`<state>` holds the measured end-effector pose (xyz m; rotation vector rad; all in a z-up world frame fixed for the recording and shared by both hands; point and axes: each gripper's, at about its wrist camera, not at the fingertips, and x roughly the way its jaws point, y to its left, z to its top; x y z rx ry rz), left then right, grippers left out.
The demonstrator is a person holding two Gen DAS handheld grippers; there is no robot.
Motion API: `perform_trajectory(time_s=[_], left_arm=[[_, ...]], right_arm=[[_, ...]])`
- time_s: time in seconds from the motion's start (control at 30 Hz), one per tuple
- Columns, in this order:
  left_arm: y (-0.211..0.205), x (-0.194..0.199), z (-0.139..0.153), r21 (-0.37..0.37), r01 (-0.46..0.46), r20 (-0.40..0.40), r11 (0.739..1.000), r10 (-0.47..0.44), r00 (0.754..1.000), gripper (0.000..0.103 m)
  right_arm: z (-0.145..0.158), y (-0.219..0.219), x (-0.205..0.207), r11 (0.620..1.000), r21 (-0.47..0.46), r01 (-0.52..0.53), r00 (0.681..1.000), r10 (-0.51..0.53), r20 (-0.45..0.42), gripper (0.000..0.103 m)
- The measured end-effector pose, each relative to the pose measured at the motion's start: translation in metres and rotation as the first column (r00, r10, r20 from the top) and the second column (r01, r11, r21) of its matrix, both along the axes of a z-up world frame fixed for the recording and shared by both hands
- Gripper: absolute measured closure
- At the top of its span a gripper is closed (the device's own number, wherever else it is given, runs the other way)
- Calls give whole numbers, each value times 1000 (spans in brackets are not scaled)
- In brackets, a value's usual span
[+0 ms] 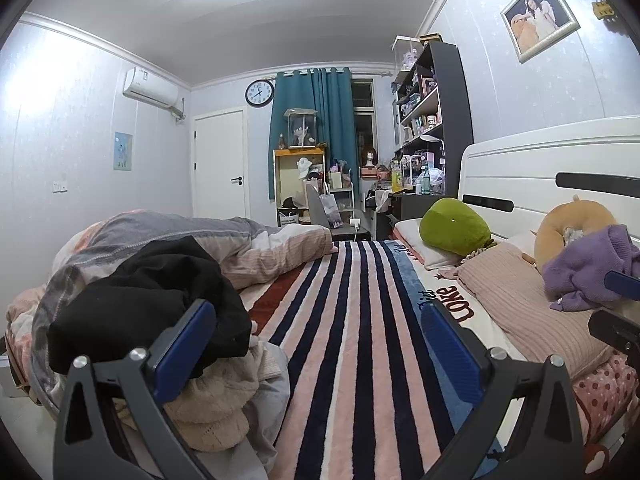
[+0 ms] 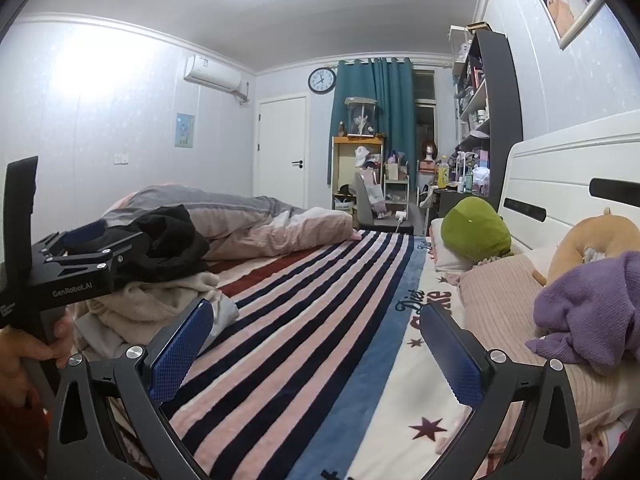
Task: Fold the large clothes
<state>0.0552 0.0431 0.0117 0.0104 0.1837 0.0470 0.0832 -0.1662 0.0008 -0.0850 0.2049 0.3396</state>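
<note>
Both your hand-held grippers, left (image 1: pixel 316 344) and right (image 2: pixel 316 344), gape empty; black garment (image 1: pixel 152 304), cream knit (image 1: pixel 216 408) and purple sweater (image 2: pixel 592 312) lie crumpled on the bed (image 1: pixel 360 340), none folded.

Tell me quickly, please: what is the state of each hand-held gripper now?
Left hand-held gripper: open, holding nothing, above the striped blanket.
Right hand-held gripper: open, holding nothing.

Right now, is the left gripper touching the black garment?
Cannot tell. In the right wrist view the left gripper overlaps the black garment, but no contact or gap shows; the left wrist view has its left finger in front.
</note>
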Motion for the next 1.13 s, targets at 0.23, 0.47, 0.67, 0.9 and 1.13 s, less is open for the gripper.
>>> perform_trajectory(time_s=[0.23,0.47,0.67,0.9,1.13], left_arm=[[0,2,0,-4,1,0,1000,-1,1000,1],[1,0,0,2,2,11,1000,-2,1000,1],[1,-1,-1,0,5,10,1000,-5,1000,1],[2,-2,-1,-3,10,10,1000,-10,1000,1],[1,-1,-1,-3,17,4,1000,-17,1000,1]], right_arm=[[1,5,0,1000,8,-6,1000,6,-3,0],[1,5,0,1000,9,-6,1000,6,-4,0],[1,5,0,1000,10,-4,1000,4,-3,0],[2,12,-1,1000,21,-2,1000,2,-1,0],[0,21,-3,1000,29,3,1000,-3,-1,0]])
